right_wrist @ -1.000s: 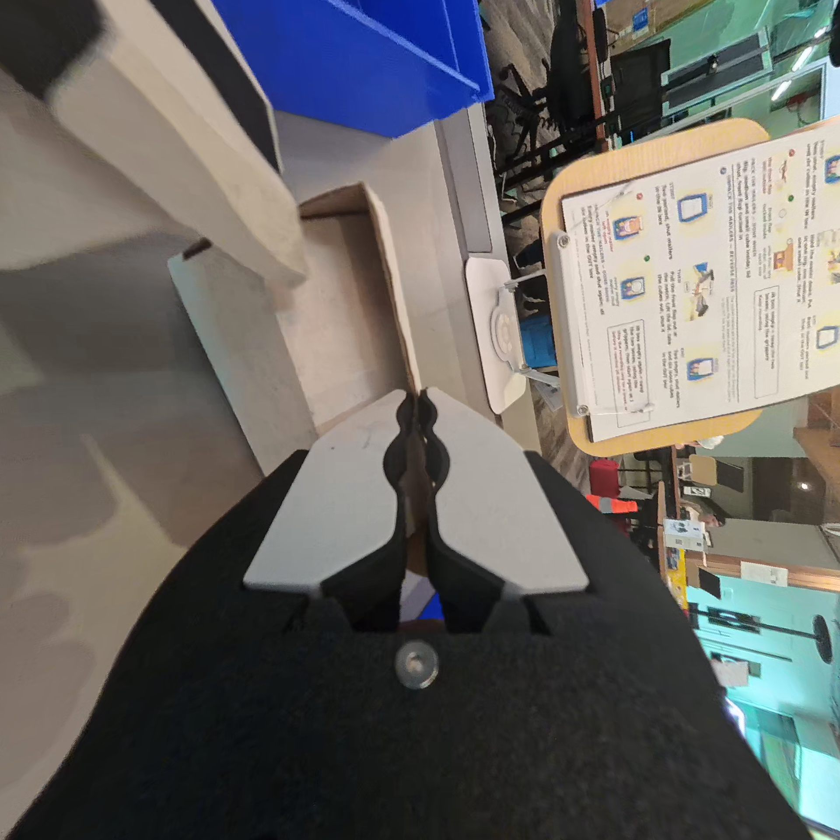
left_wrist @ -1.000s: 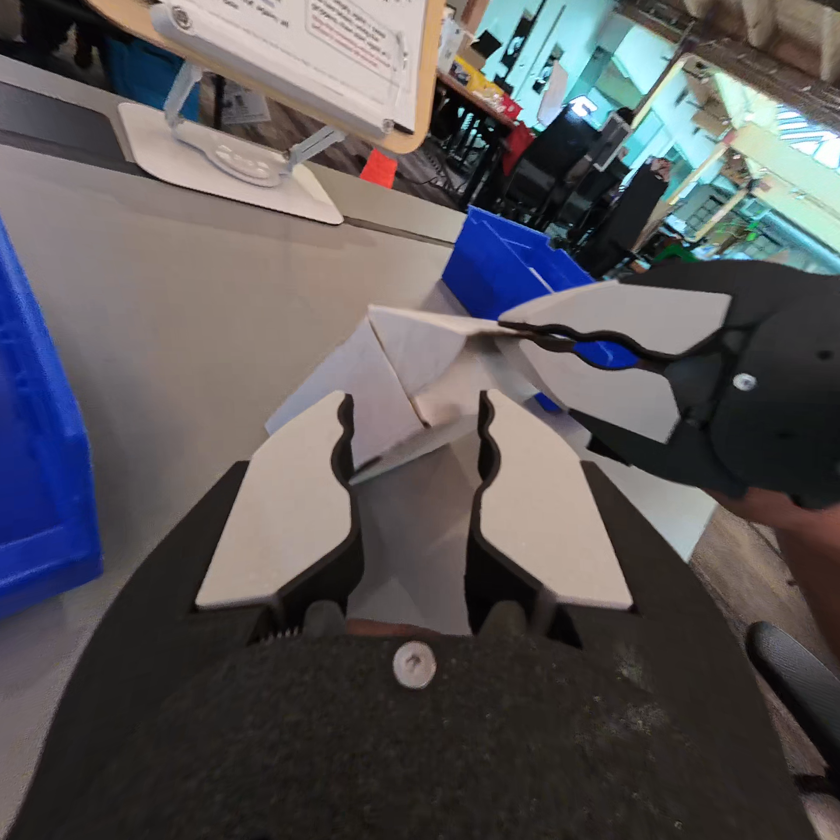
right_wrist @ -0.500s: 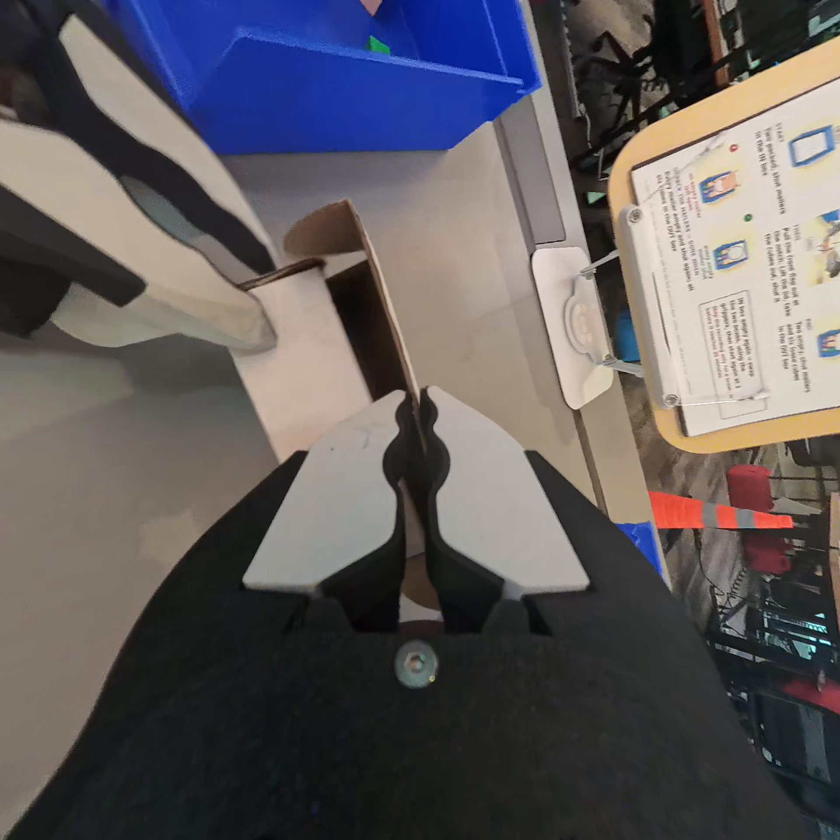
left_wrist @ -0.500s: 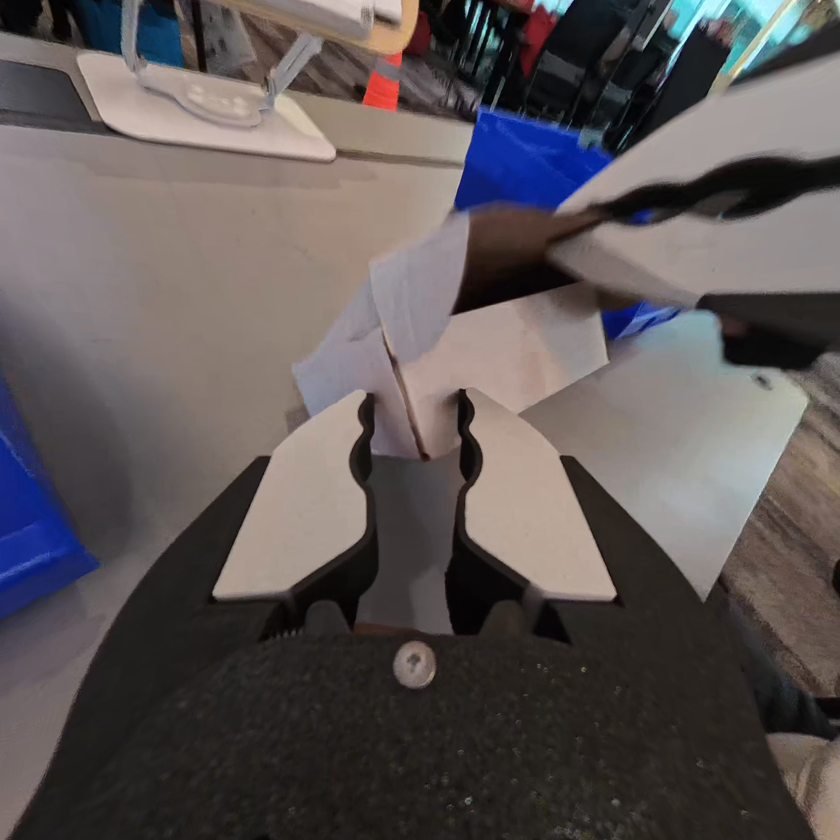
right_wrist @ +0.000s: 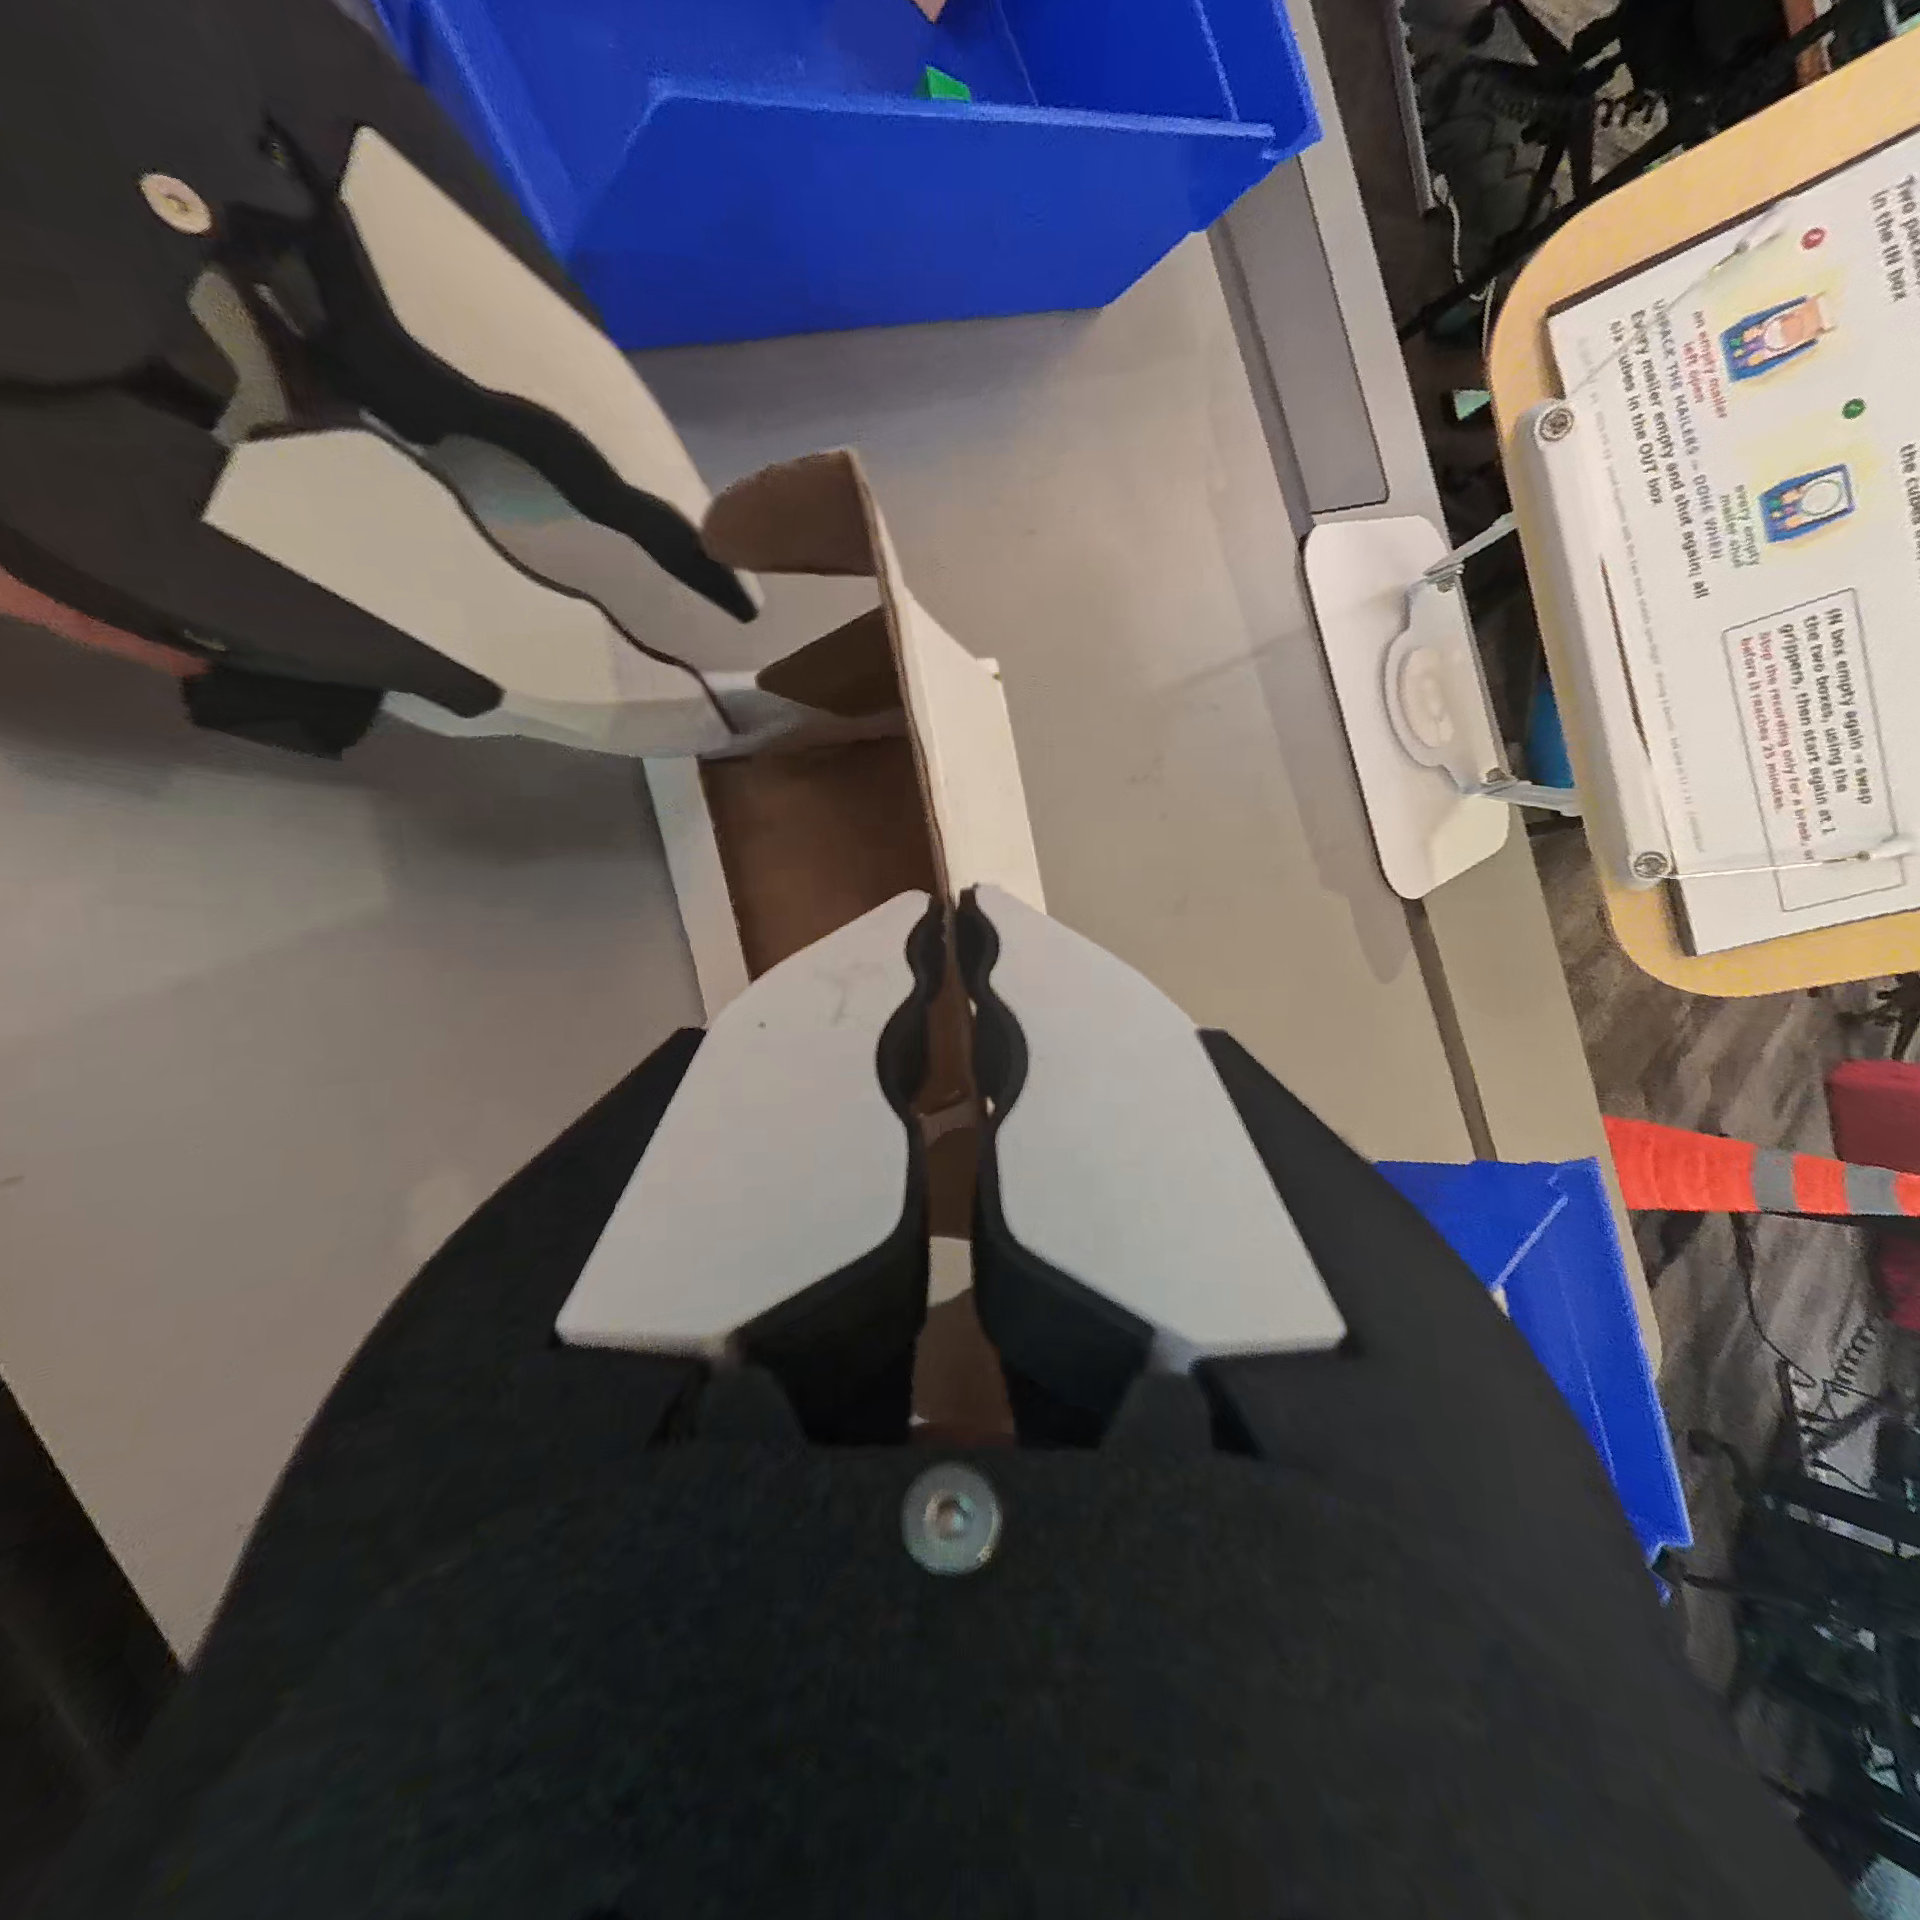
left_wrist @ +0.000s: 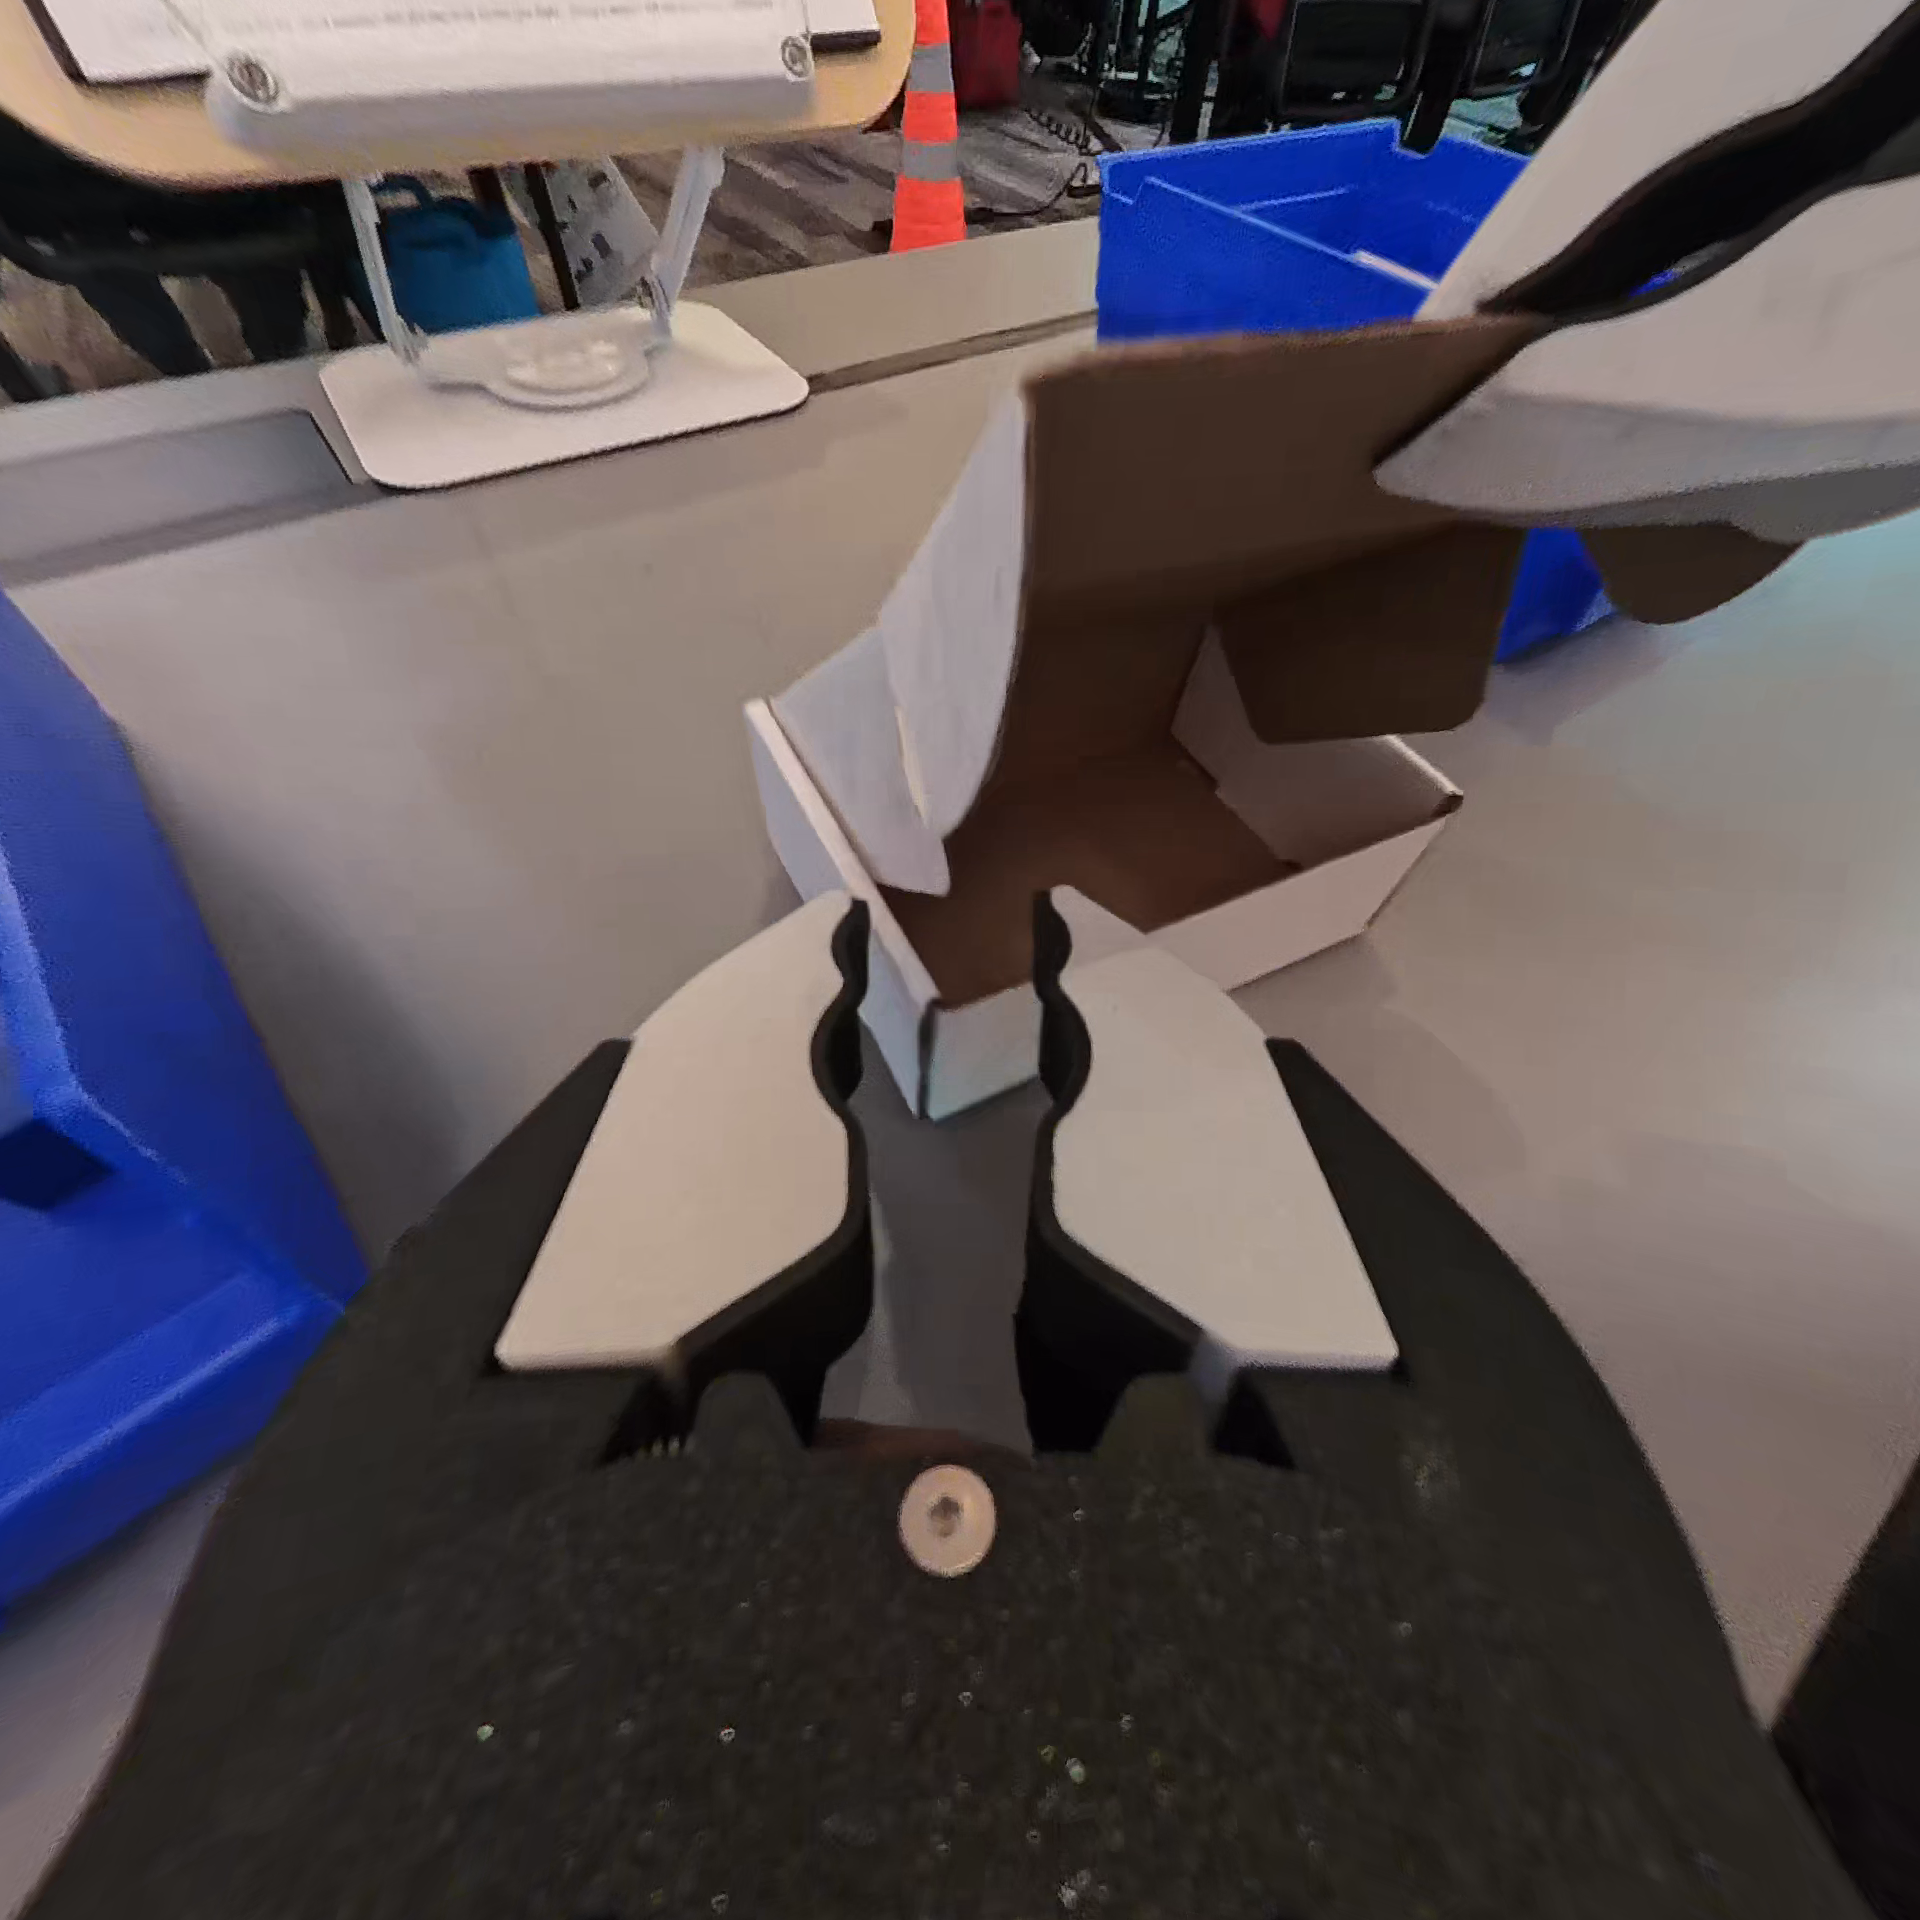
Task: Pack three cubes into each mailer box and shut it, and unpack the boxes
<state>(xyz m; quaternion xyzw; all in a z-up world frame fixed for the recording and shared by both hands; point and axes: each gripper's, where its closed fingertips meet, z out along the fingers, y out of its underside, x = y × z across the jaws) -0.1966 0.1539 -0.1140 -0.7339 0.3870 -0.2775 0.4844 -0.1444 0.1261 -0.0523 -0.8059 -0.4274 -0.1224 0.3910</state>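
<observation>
White and brown cardboard makes up the mailer box [left_wrist: 1226, 935], which sits on the grey table [left_wrist: 468, 727] and serves as the landmark for everything else.

Nearest to the box, the left gripper [left_wrist: 945, 925] hangs just before its near corner, its two fingers set a narrow way apart with nothing between them; the corner lies in the gap under the tips, and whether either tip touches the cardboard cannot be told. In the right wrist view this gripper [right_wrist: 727, 665] reaches in at the box's far end, close by a small brown side flap.

Above the box, the right gripper [right_wrist: 953, 909] is closed tight on the edge of the lid [right_wrist: 914, 707], pinching the thin board between its fingers. The lid [left_wrist: 1195, 540] stands raised, brown inside face showing, with a side flap hanging under it, so the tray is open; the part of its brown floor that shows is bare. In the left wrist view the right gripper [left_wrist: 1496, 312] enters from the upper right.

Beside the box, to its left, stands a blue bin [left_wrist: 125, 1091]. Behind the box and to its right is a second blue bin [left_wrist: 1247, 239]. In the right wrist view one bin [right_wrist: 883, 187] holds a small green piece [right_wrist: 945, 83], too little of it visible to name.

Farther behind the box, at the table's back edge, a white stand [left_wrist: 561, 405] carries a wooden board with a printed sheet [right_wrist: 1745, 520]. Beyond that stands an orange cone [left_wrist: 928, 135] on the floor.
</observation>
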